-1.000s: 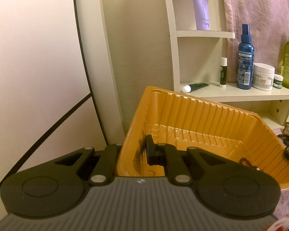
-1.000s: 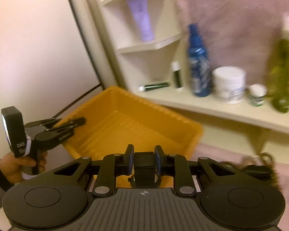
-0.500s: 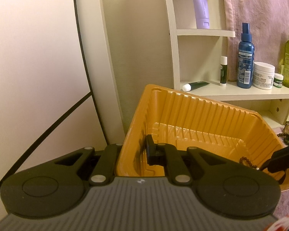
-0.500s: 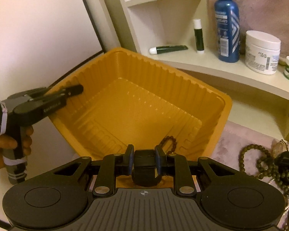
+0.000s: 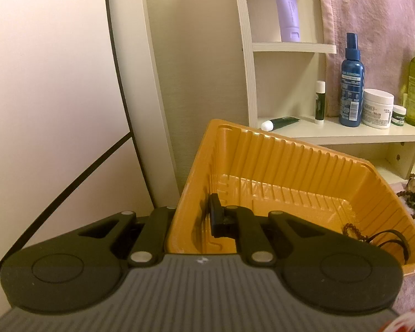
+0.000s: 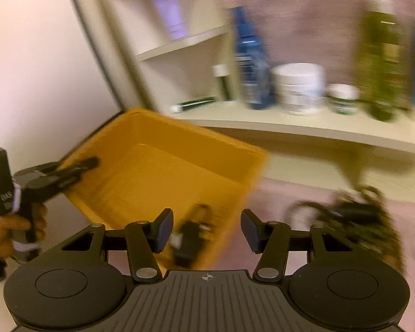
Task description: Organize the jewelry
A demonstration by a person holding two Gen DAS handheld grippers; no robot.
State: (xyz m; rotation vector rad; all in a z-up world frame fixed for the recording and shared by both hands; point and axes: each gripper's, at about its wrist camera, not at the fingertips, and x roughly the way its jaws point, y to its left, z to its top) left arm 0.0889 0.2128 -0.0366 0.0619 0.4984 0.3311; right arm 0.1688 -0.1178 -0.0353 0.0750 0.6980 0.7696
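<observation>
Orange ribbed plastic tray (image 5: pixel 304 171) sits tilted below a cream shelf (image 5: pixel 345 135) of toiletries. The left gripper (image 5: pixel 192 218) clamps the tray's near-left wall, one finger inside and one outside. Lying in the tray's near-right corner are a brown bead bracelet (image 5: pixel 354 231) and a black strap, likely a watch (image 5: pixel 390 240). The right gripper (image 6: pixel 206 229) hovers above that corner with its jaws spread wide and nothing between them; its view is motion-blurred. A tangle of dark green bead necklaces (image 6: pixel 357 221) lies on the pink cloth (image 6: pixel 276 202) just beside the tray.
</observation>
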